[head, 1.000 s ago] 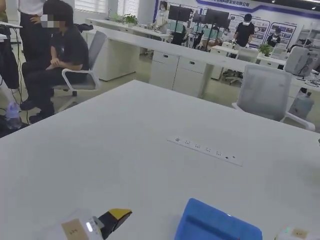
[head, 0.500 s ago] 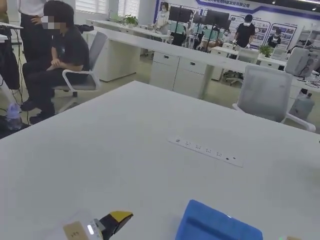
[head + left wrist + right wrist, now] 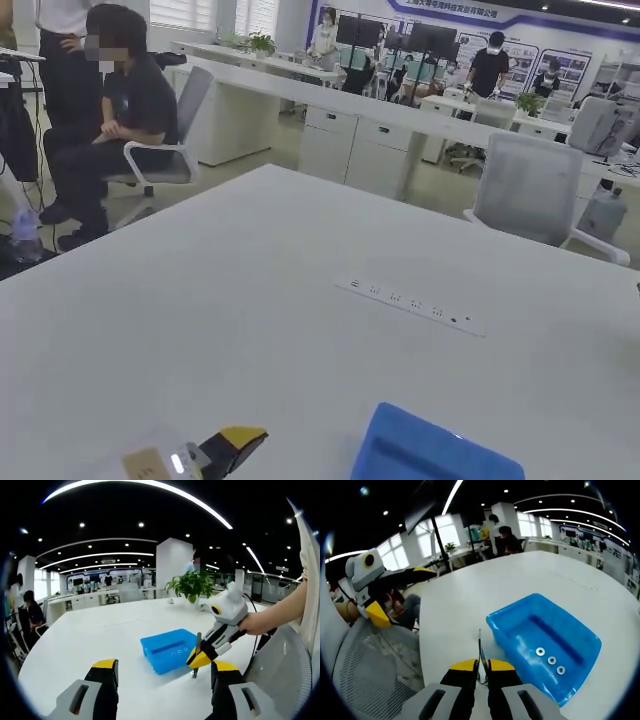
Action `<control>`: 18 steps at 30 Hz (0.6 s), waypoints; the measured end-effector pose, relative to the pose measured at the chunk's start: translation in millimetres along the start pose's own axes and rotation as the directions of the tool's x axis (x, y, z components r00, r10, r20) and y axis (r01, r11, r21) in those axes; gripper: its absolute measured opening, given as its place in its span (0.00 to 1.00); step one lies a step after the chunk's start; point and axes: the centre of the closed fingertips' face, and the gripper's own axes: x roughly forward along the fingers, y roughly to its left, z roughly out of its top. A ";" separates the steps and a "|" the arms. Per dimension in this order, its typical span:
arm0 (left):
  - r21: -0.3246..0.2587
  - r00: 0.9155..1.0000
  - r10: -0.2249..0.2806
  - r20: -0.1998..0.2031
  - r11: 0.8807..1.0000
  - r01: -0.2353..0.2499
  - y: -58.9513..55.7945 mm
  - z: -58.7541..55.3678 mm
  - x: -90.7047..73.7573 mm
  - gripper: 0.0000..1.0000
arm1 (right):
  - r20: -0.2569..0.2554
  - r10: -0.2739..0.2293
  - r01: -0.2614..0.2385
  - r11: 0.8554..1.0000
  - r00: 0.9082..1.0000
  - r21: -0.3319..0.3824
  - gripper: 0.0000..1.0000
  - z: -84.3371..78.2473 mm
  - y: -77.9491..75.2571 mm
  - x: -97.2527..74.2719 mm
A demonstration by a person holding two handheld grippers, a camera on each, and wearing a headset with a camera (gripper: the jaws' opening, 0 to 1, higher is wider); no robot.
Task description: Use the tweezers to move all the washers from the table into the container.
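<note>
Open-plan office all round, and a broad white table (image 3: pixel 250 300) under my hands. My right gripper (image 3: pixel 481 666) is clenched on the tweezers (image 3: pixel 480 647), which stand thin and nearly upright between its yellow tips. My left gripper (image 3: pixel 165 666) is spread wide and holds nothing.

Three washers (image 3: pixel 551 660) lie in a short row on the floor of the blue container (image 3: pixel 517 630). I can make out no washer on the bare table near me, so I judge the work close to done; the next move is a careful look for any stray.

If one turns up, I'd come down on it with the tweezers steep, catch its rim between the points, and press only lightly, since a flat ring will skate on this smooth top.

From my right gripper, the container sits just ahead and to the right, its near wall just beside the tweezers, and the washers lie further in.
</note>
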 end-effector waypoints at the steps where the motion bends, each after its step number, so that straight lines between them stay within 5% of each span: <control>1: -0.004 1.000 -0.002 0.004 1.000 0.002 -0.2 0.6 0.0 0.76 | 0.000 -0.001 0.001 1.000 1.000 -0.008 0.05 -0.3 0.5 -0.3; 8: -0.035 0.998 -0.065 -0.007 0.997 0.065 -13.1 -1.1 4.9 0.81 | 0.003 -0.004 0.004 0.999 1.000 -0.040 0.05 -1.2 3.3 -0.7; 18: -0.016 0.998 -0.057 -0.001 0.998 0.057 -12.2 -0.4 3.8 0.81 | 0.012 -0.047 0.048 0.997 0.999 -0.055 0.03 0.0 -0.3 1.4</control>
